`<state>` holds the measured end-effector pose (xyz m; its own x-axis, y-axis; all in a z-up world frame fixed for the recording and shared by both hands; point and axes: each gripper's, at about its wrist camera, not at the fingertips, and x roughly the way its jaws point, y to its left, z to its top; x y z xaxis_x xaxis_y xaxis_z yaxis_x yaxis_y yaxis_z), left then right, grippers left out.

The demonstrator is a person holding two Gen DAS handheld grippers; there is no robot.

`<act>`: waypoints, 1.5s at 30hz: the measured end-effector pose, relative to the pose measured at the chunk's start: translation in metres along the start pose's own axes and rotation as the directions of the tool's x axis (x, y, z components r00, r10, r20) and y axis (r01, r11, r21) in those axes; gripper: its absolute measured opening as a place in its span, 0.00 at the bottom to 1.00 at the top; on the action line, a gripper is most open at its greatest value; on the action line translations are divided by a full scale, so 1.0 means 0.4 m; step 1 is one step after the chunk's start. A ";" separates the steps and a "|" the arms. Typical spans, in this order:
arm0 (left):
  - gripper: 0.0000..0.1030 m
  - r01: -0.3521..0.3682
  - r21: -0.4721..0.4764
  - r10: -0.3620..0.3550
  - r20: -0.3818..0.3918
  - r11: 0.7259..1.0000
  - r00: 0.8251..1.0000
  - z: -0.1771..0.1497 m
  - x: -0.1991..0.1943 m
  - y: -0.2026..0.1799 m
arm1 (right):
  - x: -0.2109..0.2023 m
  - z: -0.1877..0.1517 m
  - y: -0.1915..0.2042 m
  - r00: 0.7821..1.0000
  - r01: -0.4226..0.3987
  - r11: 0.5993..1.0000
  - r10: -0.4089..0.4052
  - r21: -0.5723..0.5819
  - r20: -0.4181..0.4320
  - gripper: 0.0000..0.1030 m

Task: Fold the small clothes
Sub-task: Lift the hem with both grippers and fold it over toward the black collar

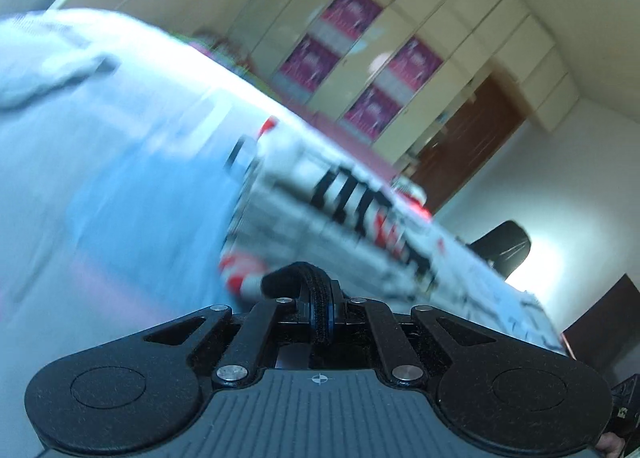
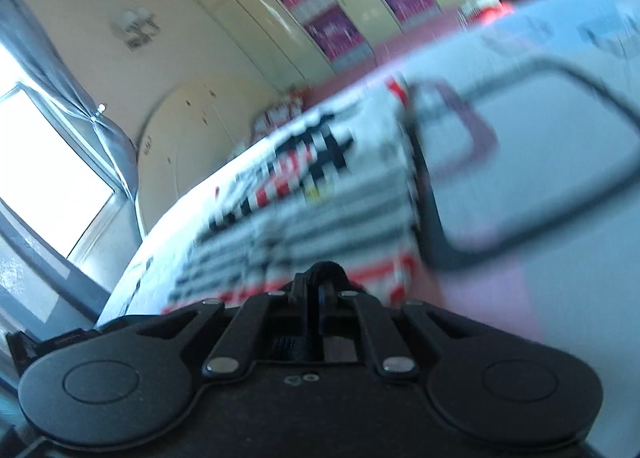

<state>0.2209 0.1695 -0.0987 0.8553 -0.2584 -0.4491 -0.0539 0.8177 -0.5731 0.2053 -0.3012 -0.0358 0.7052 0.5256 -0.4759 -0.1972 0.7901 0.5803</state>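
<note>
Cream wardrobe (image 1: 420, 30) beyond blurred striped garment (image 2: 304, 194)

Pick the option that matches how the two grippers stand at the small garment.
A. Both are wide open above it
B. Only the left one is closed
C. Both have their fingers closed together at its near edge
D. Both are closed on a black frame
C: the left gripper and the right gripper each show fingers pressed together at the near edge of the white, black and red garment.
</note>
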 end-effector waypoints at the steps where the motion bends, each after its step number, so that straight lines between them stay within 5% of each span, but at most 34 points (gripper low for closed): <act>1: 0.05 0.014 0.011 -0.014 0.009 1.000 1.000 0.033 0.022 -0.013 | 0.016 0.033 0.009 1.000 0.000 1.000 0.000 -0.020 0.015 0.05; 13: 0.05 0.097 0.116 -0.096 -0.017 0.989 0.995 0.419 0.478 -0.044 | 0.331 0.407 0.016 0.993 0.081 0.994 -0.074 -0.079 0.093 0.05; 20: 0.05 0.035 0.116 -0.021 -0.117 0.993 0.993 0.517 0.760 0.004 | 0.583 0.521 -0.078 0.990 0.138 0.990 -0.138 0.030 0.014 0.06; 23: 0.05 -0.022 0.152 0.048 -0.171 0.988 0.984 0.525 0.870 0.020 | 0.683 0.556 -0.133 0.979 0.197 0.974 -0.201 0.113 0.021 0.23; 25: 0.10 0.016 0.160 0.009 -0.152 0.987 0.988 0.528 0.866 0.020 | 0.689 0.561 -0.144 0.959 0.267 0.953 -0.277 0.145 0.056 0.25; 27: 0.17 0.036 0.226 -0.011 -0.113 0.973 0.994 0.522 0.833 0.009 | 0.666 0.547 -0.130 0.969 0.217 0.973 -0.224 0.079 0.103 0.26; 29: 0.18 -0.005 0.307 0.032 -0.083 0.952 0.996 0.514 0.821 -0.001 | 0.669 0.531 -0.104 0.968 0.243 0.969 -0.239 -0.041 0.084 0.28; 32: 0.21 0.000 0.274 0.011 -0.039 0.962 0.999 0.534 0.796 0.019 | 0.709 0.520 -0.086 0.962 0.274 0.953 -0.273 -0.126 0.030 0.35; 34: 0.40 0.005 0.271 0.007 -0.044 0.963 0.999 0.541 0.802 0.030 | 0.736 0.513 -0.076 0.958 0.286 0.946 -0.287 -0.154 0.016 0.42; 35: 0.41 -0.007 0.300 0.028 -0.067 0.954 0.997 0.539 0.814 0.028 | 0.750 0.510 -0.070 0.955 0.294 0.940 -0.296 -0.176 0.011 0.43; 38: 0.41 -0.014 0.409 0.100 -0.189 0.913 0.977 0.525 0.871 0.015 | 0.794 0.503 -0.053 0.941 0.324 0.911 -0.338 -0.255 -0.009 0.44; 41: 0.40 -0.016 0.483 0.143 -0.228 0.876 0.963 0.509 0.911 0.002 | 0.827 0.497 -0.049 0.927 0.347 0.881 -0.373 -0.322 -0.021 0.36; 42: 0.37 -0.007 0.487 0.131 -0.221 0.873 0.966 0.506 0.912 0.000 | 0.835 0.493 -0.046 0.917 0.368 0.862 -0.399 -0.350 -0.018 0.20; 43: 0.17 0.006 0.493 0.122 -0.226 0.870 0.966 0.505 0.916 -0.004 | 0.844 0.487 -0.037 0.906 0.387 0.839 -0.424 -0.383 -0.014 0.13; 45: 0.08 0.023 0.507 0.109 -0.229 0.862 0.967 0.503 0.921 -0.017 | 0.851 0.479 -0.026 0.900 0.397 0.819 -0.437 -0.415 -0.002 0.05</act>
<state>0.6400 0.1722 -0.1221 0.7038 -0.2785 -0.6535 0.2340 0.9595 -0.1569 0.5779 -0.1910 -0.0771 0.7190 0.1283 -0.6831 -0.1644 0.9863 0.0121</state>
